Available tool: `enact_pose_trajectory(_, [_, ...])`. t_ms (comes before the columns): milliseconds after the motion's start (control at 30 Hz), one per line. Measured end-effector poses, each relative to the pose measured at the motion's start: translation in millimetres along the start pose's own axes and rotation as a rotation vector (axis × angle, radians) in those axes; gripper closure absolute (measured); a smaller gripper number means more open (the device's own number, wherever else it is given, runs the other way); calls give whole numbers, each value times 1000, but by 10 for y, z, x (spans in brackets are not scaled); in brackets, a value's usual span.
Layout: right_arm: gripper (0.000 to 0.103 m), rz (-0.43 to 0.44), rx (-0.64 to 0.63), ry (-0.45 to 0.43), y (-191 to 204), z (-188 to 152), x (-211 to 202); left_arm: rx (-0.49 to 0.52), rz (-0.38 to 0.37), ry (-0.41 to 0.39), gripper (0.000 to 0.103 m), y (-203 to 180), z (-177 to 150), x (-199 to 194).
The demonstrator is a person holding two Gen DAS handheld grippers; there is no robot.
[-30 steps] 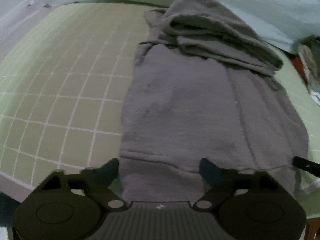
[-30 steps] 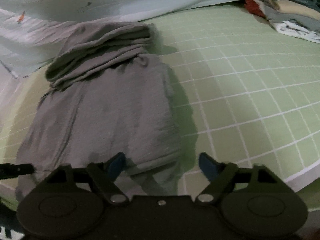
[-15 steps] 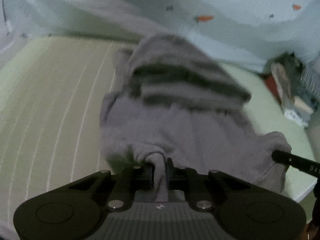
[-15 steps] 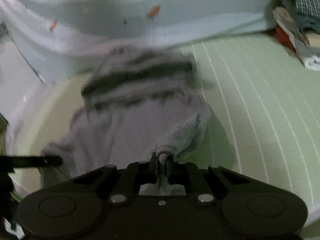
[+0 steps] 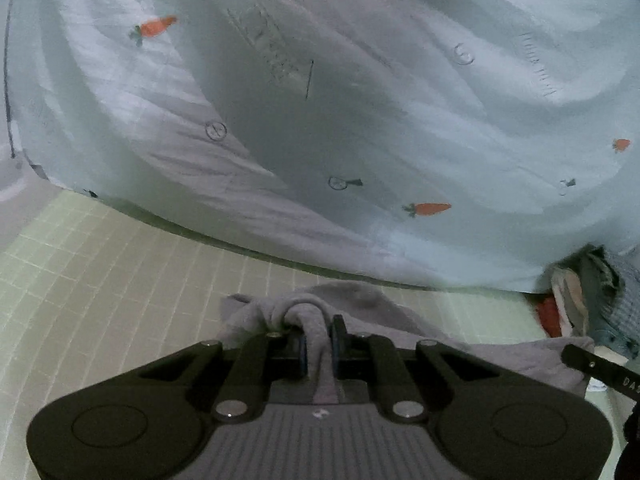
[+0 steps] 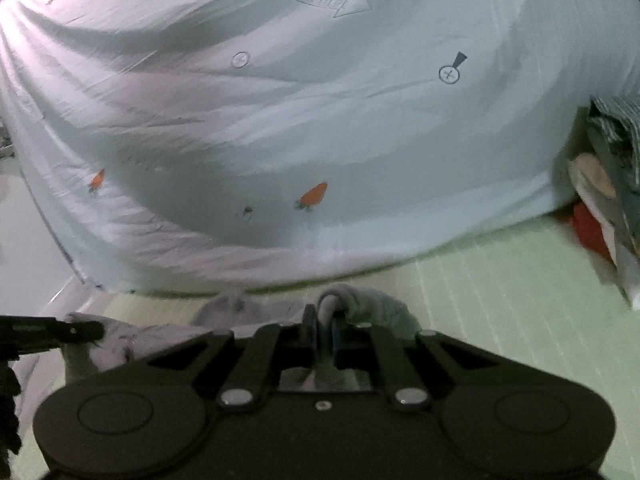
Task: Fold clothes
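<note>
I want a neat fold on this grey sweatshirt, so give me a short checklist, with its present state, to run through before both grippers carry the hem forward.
1. Left gripper shut on the sweatshirt hem: ok.
2. Right gripper shut on the hem: ok.
3. Cloth between the two grippers taut and level: cannot tell, it lies below both views.
4. Green checked mat ahead free of other things: ok, as far as the views reach.
5. Pile of clothes out of the fold's path: ok, it sits off to the right.
6. Hood and sleeves lying flat underneath: cannot tell, mostly hidden.
</note>
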State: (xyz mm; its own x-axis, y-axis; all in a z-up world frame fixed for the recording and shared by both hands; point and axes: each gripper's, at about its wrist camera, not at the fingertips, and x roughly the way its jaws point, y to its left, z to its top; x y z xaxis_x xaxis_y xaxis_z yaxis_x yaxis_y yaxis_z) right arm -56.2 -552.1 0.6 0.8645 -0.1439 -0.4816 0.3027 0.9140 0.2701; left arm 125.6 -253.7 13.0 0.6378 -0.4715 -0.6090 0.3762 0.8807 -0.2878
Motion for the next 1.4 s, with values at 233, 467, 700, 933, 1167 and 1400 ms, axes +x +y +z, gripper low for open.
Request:
enact_pose_trajectory(233, [89,-47,40,161,-195,-269,880,-52,47,160,86,287,-265,807])
enact_pose_trajectory(467, [64,-42,183,254,-387,-391,1051,-244,0,235,36,641,-366,739])
enact_pose_trajectory(700, [49,-38,267,270,-345,-594,824,-271,-22,312,35,743,-583,614])
enact_pose_trajectory(933, [88,29,267,292,-327,-592,818,-215,-47,323,81,617,-545,701])
enact_pose_trajectory(1167, [94,170,324,265,-395,-163,941,-250,-98,257,99,650,-62,660])
enact_pose_trajectory(1400, [87,159,506,111,-576,444,1336,-282,8,41,75,578,603,1008])
